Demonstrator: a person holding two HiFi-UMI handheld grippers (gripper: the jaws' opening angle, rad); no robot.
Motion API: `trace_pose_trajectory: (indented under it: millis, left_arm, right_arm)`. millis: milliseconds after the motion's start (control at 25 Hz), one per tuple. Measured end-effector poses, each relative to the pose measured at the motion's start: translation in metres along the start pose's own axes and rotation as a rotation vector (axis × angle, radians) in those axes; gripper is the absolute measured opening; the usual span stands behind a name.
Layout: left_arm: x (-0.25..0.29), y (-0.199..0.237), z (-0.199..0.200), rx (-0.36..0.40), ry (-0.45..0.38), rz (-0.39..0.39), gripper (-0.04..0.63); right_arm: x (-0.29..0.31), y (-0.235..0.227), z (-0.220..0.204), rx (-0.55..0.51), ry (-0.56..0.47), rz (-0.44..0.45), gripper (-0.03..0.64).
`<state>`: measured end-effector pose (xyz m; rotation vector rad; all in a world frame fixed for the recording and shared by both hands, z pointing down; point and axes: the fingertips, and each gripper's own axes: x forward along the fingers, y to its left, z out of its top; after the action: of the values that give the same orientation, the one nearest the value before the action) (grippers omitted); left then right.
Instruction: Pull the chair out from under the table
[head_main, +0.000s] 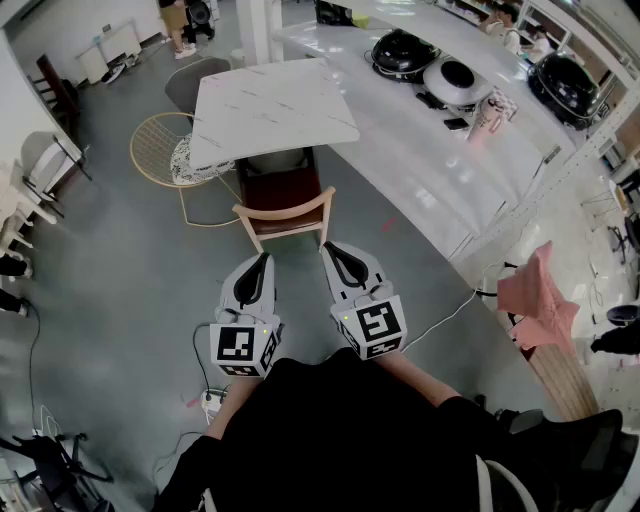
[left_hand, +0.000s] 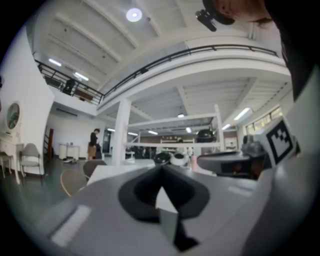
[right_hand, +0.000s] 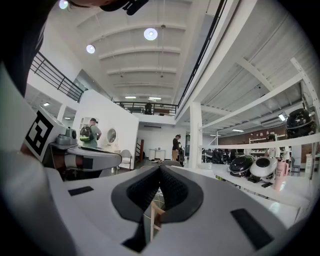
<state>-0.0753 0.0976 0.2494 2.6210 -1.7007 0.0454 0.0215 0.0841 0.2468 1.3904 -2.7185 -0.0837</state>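
A chair (head_main: 284, 212) with a light wooden backrest and a dark red-brown seat stands pushed in under the white marble table (head_main: 270, 108), its backrest toward me. My left gripper (head_main: 263, 260) and right gripper (head_main: 329, 249) hang side by side just short of the backrest, both shut and holding nothing. They point level at the chair without touching it. In the left gripper view the jaws (left_hand: 161, 168) meet in front of the white tabletop (left_hand: 107, 173). A strip of the wooden chair frame (right_hand: 156, 216) shows below the closed jaws (right_hand: 160, 168) in the right gripper view.
A round wire chair (head_main: 163, 150) and a grey chair (head_main: 190, 80) stand left of the table. A long white counter (head_main: 420, 150) with black round cookers (head_main: 400, 52) runs along the right. A pink cloth (head_main: 535, 292) lies on a wooden bench. A power strip (head_main: 212, 400) and cables lie on the floor.
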Motion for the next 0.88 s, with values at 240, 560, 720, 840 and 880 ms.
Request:
trace_pose_trajectory:
  millis: [240, 560, 720, 840, 880]
  left_arm:
    - [-0.002, 0.013, -0.006, 0.010, -0.010, -0.016, 0.007]
    - [0.025, 0.038, -0.025, -0.007, -0.006, -0.036, 0.008]
    - [0.057, 0.060, -0.040, -0.010, -0.011, -0.045, 0.008]
    - [0.091, 0.078, -0.047, -0.006, -0.007, -0.039, 0.008]
    - [0.104, 0.084, -0.048, 0.000, -0.005, -0.036, 0.008]
  right_arm:
    - [0.009, 0.009, -0.009, 0.001, 0.001, -0.029, 0.020]
    - [0.042, -0.004, -0.030, 0.041, -0.006, -0.031, 0.021]
    - [0.078, -0.026, -0.041, 0.035, -0.001, -0.023, 0.023]
    - [0.113, -0.053, -0.050, 0.029, 0.014, -0.018, 0.023]
    - [0.125, -0.063, -0.053, 0.031, 0.021, -0.017, 0.023]
